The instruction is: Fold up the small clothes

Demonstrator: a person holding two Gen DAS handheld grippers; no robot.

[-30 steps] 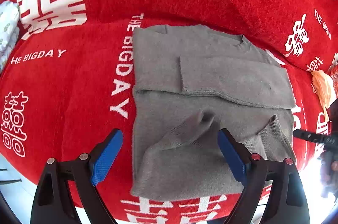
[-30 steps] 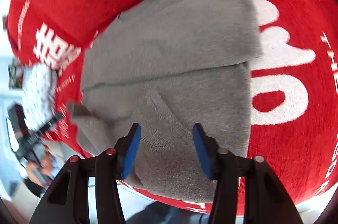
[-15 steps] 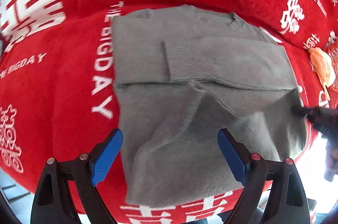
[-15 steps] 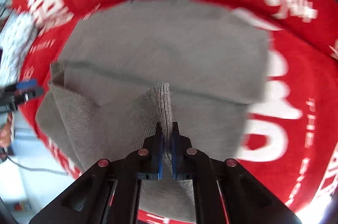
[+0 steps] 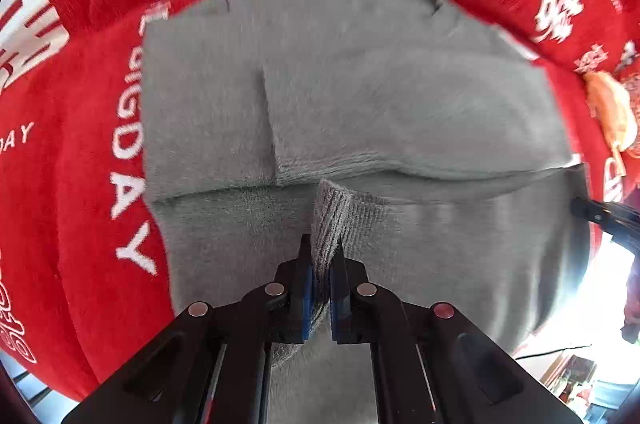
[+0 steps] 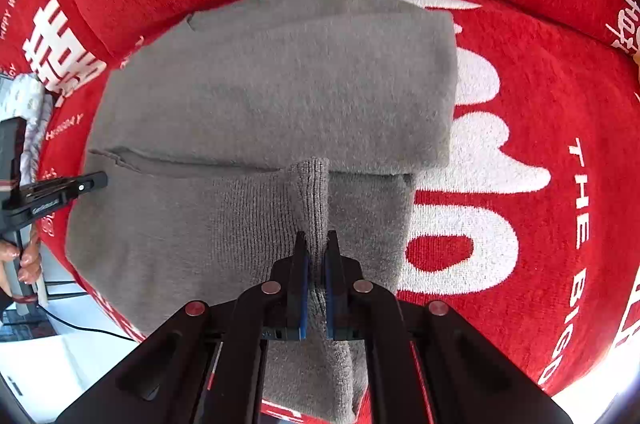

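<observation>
You're pinching the grey sweater's near hem with both the left gripper and right gripper clamped on knit, presumably to fold it toward its collar.

Grey sweater; red blanket — white lettering; blue gripper pads.
</observation>
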